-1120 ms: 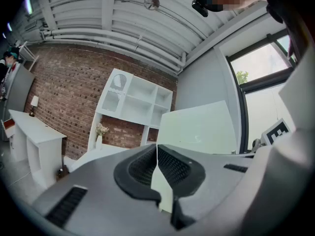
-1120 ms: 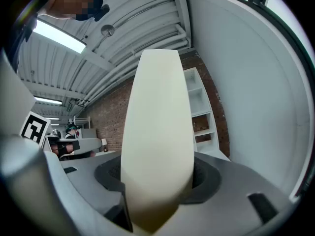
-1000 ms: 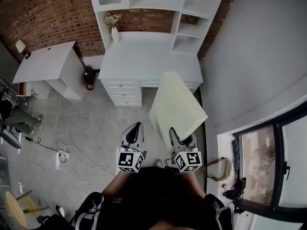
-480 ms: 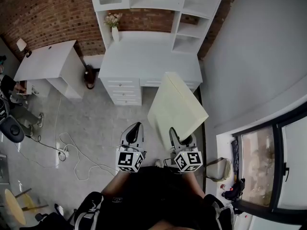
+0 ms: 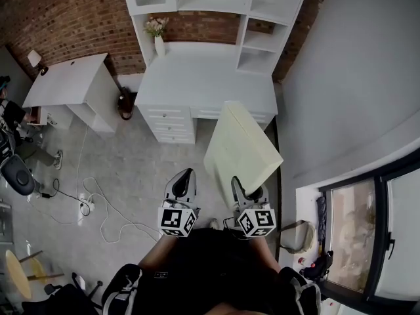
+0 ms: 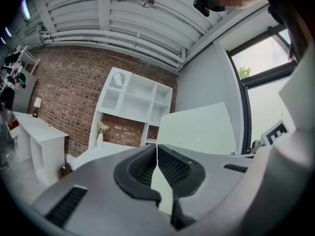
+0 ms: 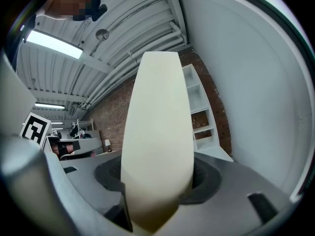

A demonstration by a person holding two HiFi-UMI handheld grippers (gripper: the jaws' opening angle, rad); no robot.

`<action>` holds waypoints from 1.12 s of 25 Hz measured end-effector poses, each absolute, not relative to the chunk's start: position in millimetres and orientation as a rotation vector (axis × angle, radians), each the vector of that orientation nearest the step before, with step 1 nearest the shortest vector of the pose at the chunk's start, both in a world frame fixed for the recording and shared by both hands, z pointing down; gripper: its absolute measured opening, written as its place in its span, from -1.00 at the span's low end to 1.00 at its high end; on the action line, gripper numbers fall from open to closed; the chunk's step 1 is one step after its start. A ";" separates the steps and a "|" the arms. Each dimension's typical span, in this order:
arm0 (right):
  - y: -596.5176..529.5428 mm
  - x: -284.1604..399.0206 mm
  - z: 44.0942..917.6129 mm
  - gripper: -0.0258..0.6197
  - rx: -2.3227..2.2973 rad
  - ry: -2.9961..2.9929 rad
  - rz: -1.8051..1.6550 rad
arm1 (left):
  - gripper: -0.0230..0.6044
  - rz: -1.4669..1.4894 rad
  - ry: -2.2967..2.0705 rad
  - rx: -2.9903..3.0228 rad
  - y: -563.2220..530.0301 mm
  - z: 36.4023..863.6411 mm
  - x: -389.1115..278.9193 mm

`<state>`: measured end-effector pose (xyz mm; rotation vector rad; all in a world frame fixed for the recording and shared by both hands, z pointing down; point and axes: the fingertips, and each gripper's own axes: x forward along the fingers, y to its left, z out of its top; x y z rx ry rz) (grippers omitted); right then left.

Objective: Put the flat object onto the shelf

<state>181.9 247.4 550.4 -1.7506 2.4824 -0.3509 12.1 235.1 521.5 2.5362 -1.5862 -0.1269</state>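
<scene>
A pale cream flat board [image 5: 241, 147] stands up from my right gripper [image 5: 248, 190], which is shut on its near edge. In the right gripper view the board [image 7: 157, 141] fills the middle, edge on, with both jaws pressed against it. My left gripper [image 5: 184, 184] hangs beside it at the left, shut with nothing between its jaws [image 6: 156, 163]. The board [image 6: 197, 129] shows to the right in the left gripper view. The white shelf unit [image 5: 216, 5] rises above the white desk [image 5: 203, 77] straight ahead, against a brick wall.
A second white desk [image 5: 69, 87] stands at the left. Cables and a power strip [image 5: 85, 209] lie on the grey floor. A vase of flowers [image 5: 156, 38] sits on the desk. A grey wall and a window [image 5: 367, 222] run along the right.
The board has swayed slightly; both grippers stay where they were. The view has shifted a little, with the left-hand furniture sliding.
</scene>
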 end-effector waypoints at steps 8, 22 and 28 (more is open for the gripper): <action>221.9 200.1 558.3 -0.07 -1.689 2.536 -0.330 | -0.88 -0.078 -1.658 2.486 221.4 538.7 26.7; 53.0 168.8 559.3 -0.07 -1.746 2.520 -0.302 | -0.88 -0.122 -1.582 2.522 35.7 542.9 1.9; -41.0 132.4 548.6 -0.08 -1.779 2.488 -0.286 | -0.88 -0.114 -1.537 2.560 -63.2 533.0 -35.3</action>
